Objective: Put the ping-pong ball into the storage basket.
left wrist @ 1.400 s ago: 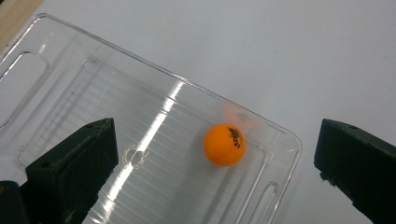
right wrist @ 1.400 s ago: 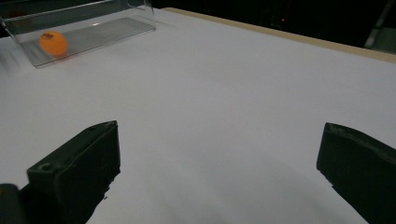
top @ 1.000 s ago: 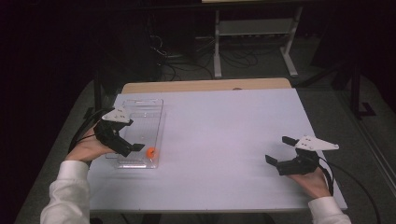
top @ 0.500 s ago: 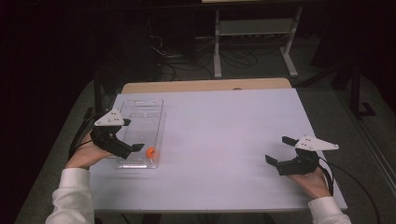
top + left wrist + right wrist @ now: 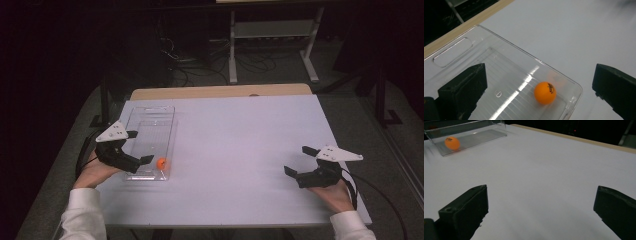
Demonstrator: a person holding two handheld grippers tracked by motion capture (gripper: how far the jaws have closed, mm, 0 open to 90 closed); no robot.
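Small orange plastic ball [image 5: 545, 92] lying inside the clear rectangular plastic bin [image 5: 165, 116], close to the bin's near end wall, at the left of the white tabletop [image 5: 240, 145]. Black print on the ball legible as a mark in the left gripper view, too small to read; in the high view [image 5: 161, 163] just an orange dot, in the right gripper view [image 5: 452, 143] a dark smudge on top. Faint orange reflection on the bin wall beside the ball, seen from the left gripper view alone. Slot handle [image 5: 452, 52] cut in the bin's far rim clear there, barely traceable from above.

Left claw [image 5: 134, 148] held at the bin's near left corner, jaws wide apart, nothing between them; whether the lower jaw touches the bin wall hard to tell from above. In the left gripper view [image 5: 541, 87] 1 jaw over the bin floor, the other outside over bare tabletop, both cut off by the frame's lower edge.

Right claw [image 5: 300, 161] near the tabletop's right front, well apart from bin and ball, jaws spread and holding nothing; in its own view [image 5: 541, 210] 2 dark jaws over plain white surface. Bin's far end cropped at that frame's top. Both forearms in white sleeves cut off at the bottom of the high view. Room beyond the tabletop dark, details mostly lost.
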